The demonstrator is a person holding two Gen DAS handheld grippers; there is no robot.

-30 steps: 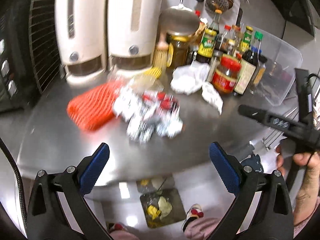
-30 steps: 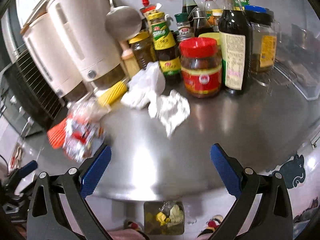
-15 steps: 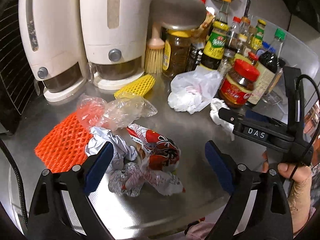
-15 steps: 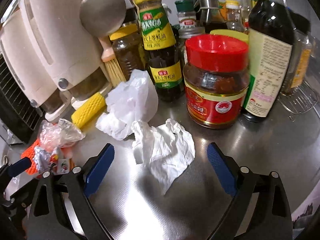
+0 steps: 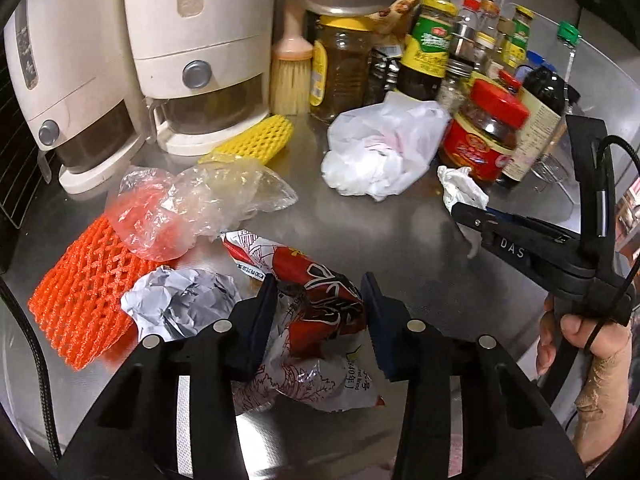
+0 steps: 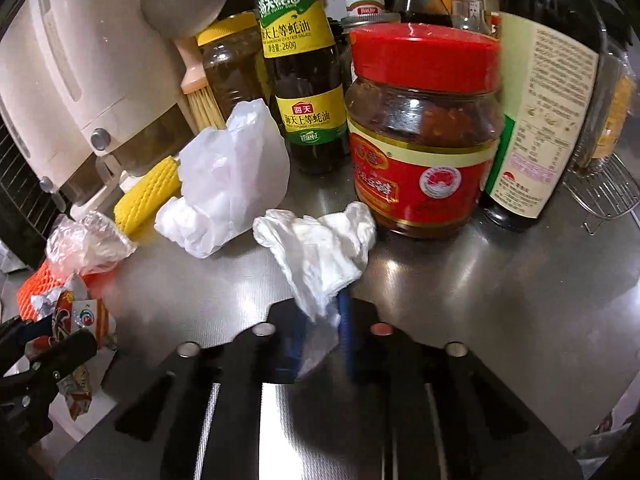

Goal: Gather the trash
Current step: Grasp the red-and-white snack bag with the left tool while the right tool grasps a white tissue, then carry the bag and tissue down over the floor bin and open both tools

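Note:
My left gripper [image 5: 320, 300] is shut on a red and white snack wrapper [image 5: 316, 280] lying on the steel counter. Beside it lie crumpled grey paper [image 5: 180, 300], an orange foam net [image 5: 84, 292], clear plastic film [image 5: 192, 200], a yellow foam net [image 5: 256, 140] and a white plastic bag [image 5: 384, 152]. My right gripper [image 6: 320, 320] is shut on a crumpled white tissue [image 6: 320, 244] in front of the red-lidded jar [image 6: 420, 140]. The right gripper also shows in the left wrist view [image 5: 472, 216], the left gripper in the right wrist view [image 6: 40, 344].
Two cream appliances [image 5: 192, 48] stand at the back left. Several sauce bottles and jars [image 6: 300, 60] crowd the back, with a brush [image 5: 292, 76]. A wire rack [image 6: 604, 196] sits at the right. The counter edge lies close below both grippers.
Both grippers moved forward and down and closed: the left one on the snack wrapper, the right one on the white tissue. Half a second ago both were open.

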